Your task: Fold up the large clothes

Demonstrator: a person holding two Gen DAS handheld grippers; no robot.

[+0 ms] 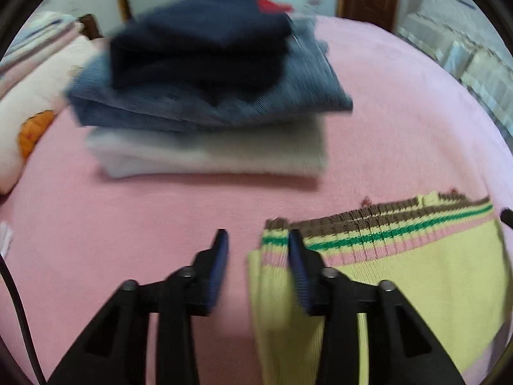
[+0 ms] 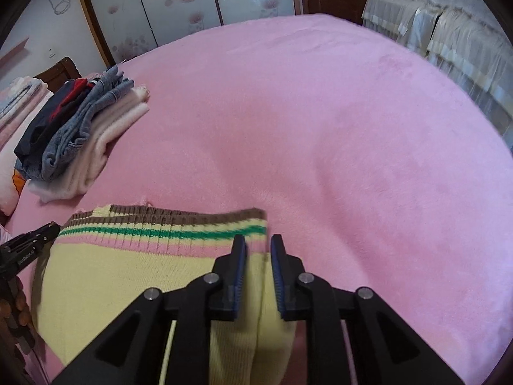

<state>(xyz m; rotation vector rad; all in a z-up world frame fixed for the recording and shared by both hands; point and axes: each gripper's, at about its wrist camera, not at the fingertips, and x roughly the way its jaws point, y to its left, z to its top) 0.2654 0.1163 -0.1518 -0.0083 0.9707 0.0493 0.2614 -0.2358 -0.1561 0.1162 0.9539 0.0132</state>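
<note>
The pink bed [image 2: 336, 122] fills both of my views, and I work near its close edge. Toward its far left side sits a stack of folded clothes [image 1: 208, 96]: a navy piece on top, blue denim under it, a pale cream one at the bottom.

The yellow sweater [image 2: 128, 276] lies flat in front of me, its long axis running side to side along the close edge of the bed. Its ribbed hem [image 2: 166, 224], striped brown, green and pink, faces away from me toward the middle of the bed.

My left fingers [image 1: 258, 237] stand apart at the sweater's left corner; the right-hand pad [image 1: 299, 269] touches the folded edge there while the other is over bare bed, so nothing is pinched.

My right fingers [image 2: 258, 240] are only narrowly parted at the sweater's right corner, with a fold of yellow knit between them. I cannot tell whether the pads press it.
</note>
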